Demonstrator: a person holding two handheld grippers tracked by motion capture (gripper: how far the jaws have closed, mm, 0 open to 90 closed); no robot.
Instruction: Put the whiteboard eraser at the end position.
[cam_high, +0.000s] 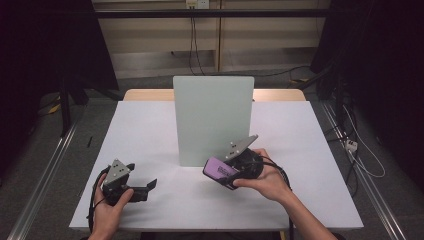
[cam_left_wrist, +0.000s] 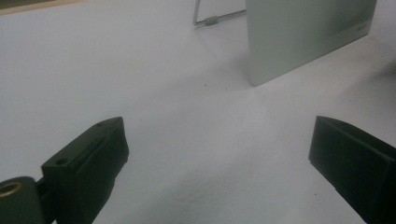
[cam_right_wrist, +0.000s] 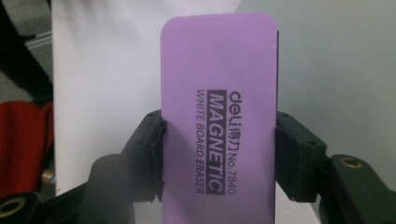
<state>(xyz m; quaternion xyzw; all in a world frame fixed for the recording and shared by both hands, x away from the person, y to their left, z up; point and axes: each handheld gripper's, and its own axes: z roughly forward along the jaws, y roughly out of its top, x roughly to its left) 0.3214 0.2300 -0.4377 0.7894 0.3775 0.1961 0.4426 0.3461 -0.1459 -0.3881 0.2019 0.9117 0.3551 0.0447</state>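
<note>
Nearest the person, the left gripper (cam_high: 142, 190) rests low on the white desk (cam_high: 150, 130), jaws spread wide with nothing between them; just beyond, the right gripper (cam_high: 225, 172) has its jaws clamped on the two long edges of a purple whiteboard eraser (cam_right_wrist: 217, 116), held off the desk close in front of the upright whiteboard (cam_high: 212, 117); so the pick-up looks done, and by my reading the wiping of the board is left; the board's face appears clean already, though faint marks would be hard to see.
</note>
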